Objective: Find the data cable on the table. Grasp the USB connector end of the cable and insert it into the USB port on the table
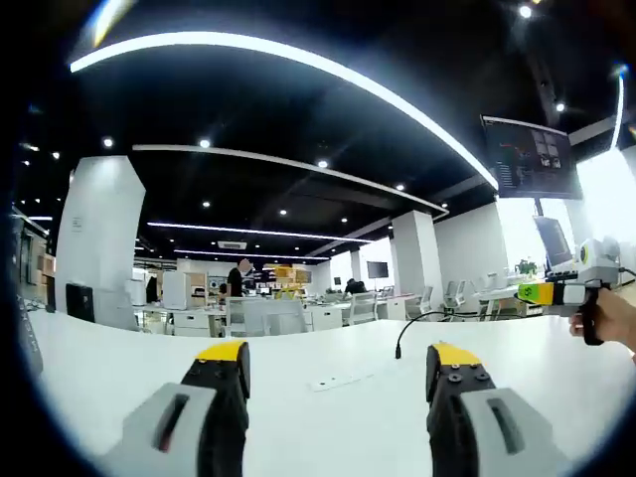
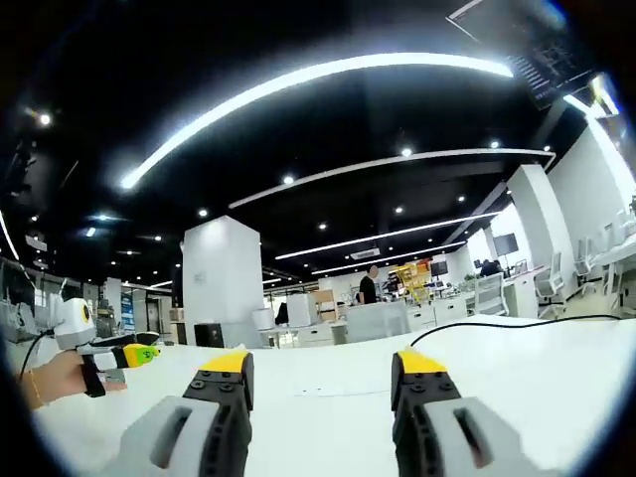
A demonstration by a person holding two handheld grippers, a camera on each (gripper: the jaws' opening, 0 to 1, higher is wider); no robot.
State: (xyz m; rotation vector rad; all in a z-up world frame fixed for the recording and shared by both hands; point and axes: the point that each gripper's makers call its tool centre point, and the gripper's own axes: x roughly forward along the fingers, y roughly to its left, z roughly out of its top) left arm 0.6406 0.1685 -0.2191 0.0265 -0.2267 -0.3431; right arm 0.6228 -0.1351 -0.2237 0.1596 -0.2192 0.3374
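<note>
Worktop: plain white, slight sheen.
Data cable: thin, black, plug end black too.
Left tool: grey bodies, black jaws, yellow tips.
Right tool: same grey, black and yellow scheme; from left gripper view, front yellow-green, handle black.
Port strip: white, near worktop tone.
Ceiling: black, crossed by curved white light bands, dotted with small white spots.
Pillar: white.
Hanging screen: dark, faint coloured marks.
Far shelves: yellow.
</note>
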